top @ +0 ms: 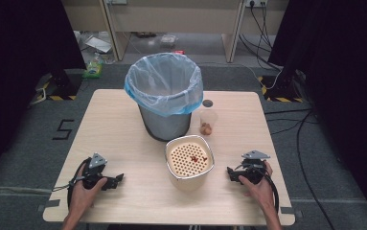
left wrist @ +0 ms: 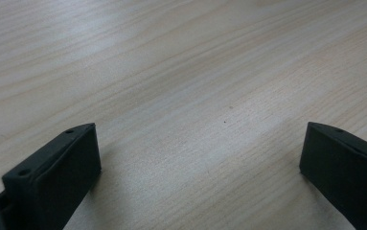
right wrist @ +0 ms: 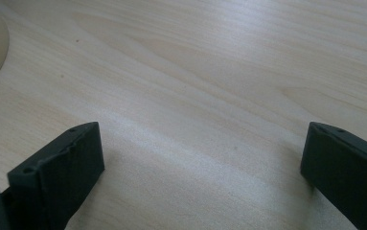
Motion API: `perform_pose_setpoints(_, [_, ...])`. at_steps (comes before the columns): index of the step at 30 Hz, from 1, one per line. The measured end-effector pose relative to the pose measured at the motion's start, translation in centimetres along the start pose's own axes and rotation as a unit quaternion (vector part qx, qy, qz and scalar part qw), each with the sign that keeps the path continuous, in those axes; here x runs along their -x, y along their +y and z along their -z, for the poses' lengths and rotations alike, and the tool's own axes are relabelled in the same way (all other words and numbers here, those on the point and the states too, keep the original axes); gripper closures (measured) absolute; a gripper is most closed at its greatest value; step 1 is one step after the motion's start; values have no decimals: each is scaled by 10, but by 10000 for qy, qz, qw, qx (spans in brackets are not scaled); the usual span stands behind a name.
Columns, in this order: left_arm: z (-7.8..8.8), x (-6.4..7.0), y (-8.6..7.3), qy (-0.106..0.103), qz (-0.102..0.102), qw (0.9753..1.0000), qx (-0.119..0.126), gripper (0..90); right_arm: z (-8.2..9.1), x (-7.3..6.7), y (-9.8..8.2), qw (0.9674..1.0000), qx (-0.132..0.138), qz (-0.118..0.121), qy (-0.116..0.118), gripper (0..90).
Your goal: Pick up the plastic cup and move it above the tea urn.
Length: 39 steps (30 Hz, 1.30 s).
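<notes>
Starting at the left of the high view, we rest our left gripper on the wooden table, pointing in toward the middle; its own view shows the 2 black jaws spread wide over bare wood with nothing between them. Moving right, behind the centre stands a grey bin lined with a pale blue bag, upright and, as far as we can see into it, with nothing inside. Just in front of it, and nearest to both our tools, sits the strainer container: a cream, round-cornered tub with a perforated insert, and 1 small cluster of reddish scraps lying on the holes a little right of its middle. To the right of the bin stands a clear plastic cup holding a few brown pieces at its bottom, with a dark round spot on the table behind it. Farthest right, our right gripper lies on the table facing the tub, its jaws likewise apart and holding nothing; a pale curved edge sits at the upper left of its view. We judge the work as not yet begun: nothing is grasped, the scraps remain in the strainer, and both tools sit near the tub but apart from it.
</notes>
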<state>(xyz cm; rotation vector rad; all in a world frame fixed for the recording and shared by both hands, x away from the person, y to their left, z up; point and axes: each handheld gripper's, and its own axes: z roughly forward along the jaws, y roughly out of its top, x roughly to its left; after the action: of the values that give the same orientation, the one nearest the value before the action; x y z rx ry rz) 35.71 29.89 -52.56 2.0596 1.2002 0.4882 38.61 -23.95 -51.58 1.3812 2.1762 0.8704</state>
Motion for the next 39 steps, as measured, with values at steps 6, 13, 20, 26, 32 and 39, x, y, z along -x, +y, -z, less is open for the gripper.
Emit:
perform_pose_setpoints(6, [0,0,0,1,-1,10000,1,0,5,-5,3,9997,184,81,-126,158])
perform_pose_setpoints(13, [0,0,0,-1,1,10000,0,0,15,-4,18,9986,496,-94,-154,163])
perform_pose_setpoints(20, [0,0,0,0,2,10000,1,0,17,-1,52,9971,739,-177,-68,194])
perform_pose_setpoints(26, [0,0,0,-3,-2,10000,-4,0,16,3,86,9953,929,-273,-49,247])
perform_pose_setpoints(32, [0,0,0,-4,-1,10000,-6,0,10,6,115,9950,946,-329,-26,284])
perform_pose_setpoints(39, [0,0,0,-1,-1,10000,-3,0,-6,1,148,9960,885,-97,-24,399])
